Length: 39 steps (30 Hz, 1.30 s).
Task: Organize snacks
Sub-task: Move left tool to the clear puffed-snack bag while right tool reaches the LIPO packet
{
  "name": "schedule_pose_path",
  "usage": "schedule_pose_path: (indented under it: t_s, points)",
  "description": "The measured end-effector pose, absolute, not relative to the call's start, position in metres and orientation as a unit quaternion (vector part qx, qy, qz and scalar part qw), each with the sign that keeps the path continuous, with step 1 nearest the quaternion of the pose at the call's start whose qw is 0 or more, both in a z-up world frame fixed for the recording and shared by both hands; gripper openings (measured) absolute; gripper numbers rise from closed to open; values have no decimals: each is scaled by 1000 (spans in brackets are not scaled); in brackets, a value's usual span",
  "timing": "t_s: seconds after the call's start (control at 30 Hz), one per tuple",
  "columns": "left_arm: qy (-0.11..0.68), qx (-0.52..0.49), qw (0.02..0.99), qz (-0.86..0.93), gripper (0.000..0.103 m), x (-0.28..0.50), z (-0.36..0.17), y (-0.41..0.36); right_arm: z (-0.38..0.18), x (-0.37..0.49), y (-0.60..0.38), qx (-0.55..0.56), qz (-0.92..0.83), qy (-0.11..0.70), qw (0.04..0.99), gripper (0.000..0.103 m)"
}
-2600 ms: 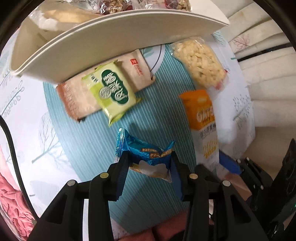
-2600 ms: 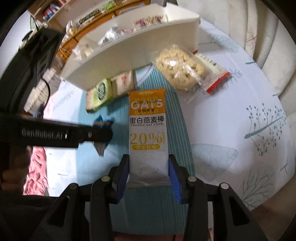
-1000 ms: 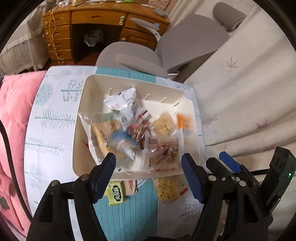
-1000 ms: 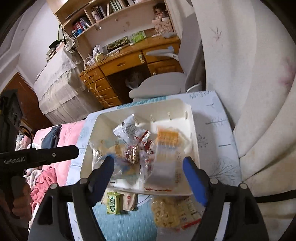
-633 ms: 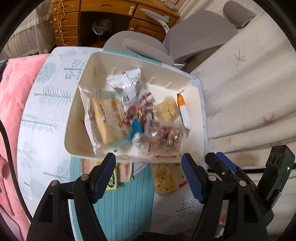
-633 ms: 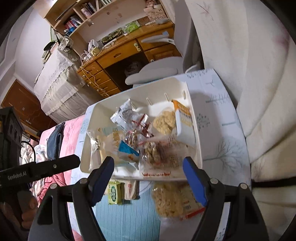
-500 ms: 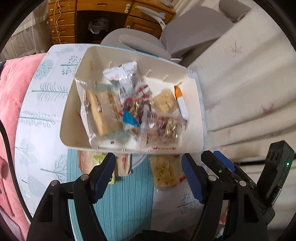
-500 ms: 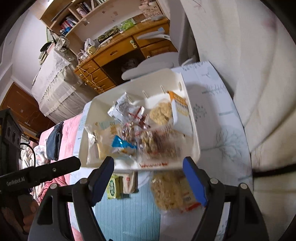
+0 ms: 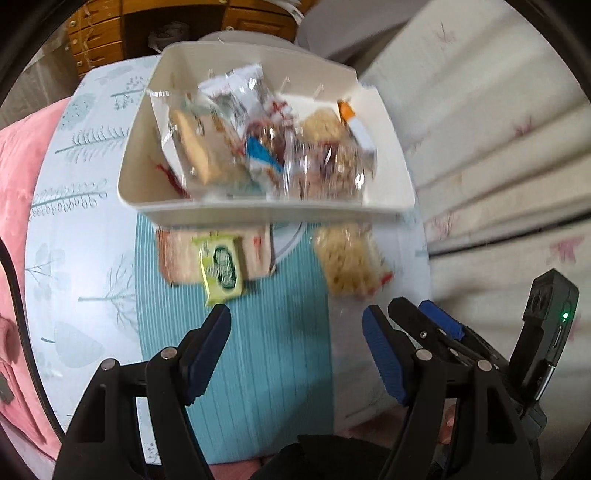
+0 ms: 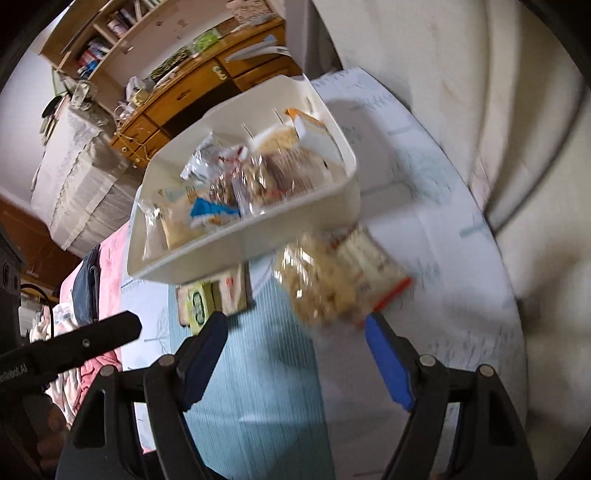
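Observation:
A white bin holds several snack packets, among them a blue packet and an orange oat bar. On the teal mat in front of it lie a green packet on top of a tan packet, and a clear bag of pale puffs. My left gripper is open and empty above the mat. My right gripper is open and empty, just short of the puff bag.
The table has a white leaf-print cloth. A pink cloth lies at the left. A wooden desk and a grey chair stand behind. A cream curtain hangs on the right.
Both grippers let go of the blue packet and oat bar, which now lie in the bin. Both have since come down from above the bin towards the mat.

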<state>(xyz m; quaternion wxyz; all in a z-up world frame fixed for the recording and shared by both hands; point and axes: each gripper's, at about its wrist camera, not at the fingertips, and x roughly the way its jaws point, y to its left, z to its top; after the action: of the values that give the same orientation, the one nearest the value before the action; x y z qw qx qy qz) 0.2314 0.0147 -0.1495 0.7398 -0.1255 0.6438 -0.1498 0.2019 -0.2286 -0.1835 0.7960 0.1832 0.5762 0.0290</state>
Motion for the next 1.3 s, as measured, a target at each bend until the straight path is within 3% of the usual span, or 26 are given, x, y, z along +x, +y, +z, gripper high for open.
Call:
schedule_pose_path:
  t_s: [0.67,1.3]
  points:
    - [655,-136,718,-191,72,181,-169,35,-180,118,-189,72,-40,556,827,77]
    - [650,-185,727,-122,72,214,-173,-13,-203,159,-230,-33,45,584,810,77]
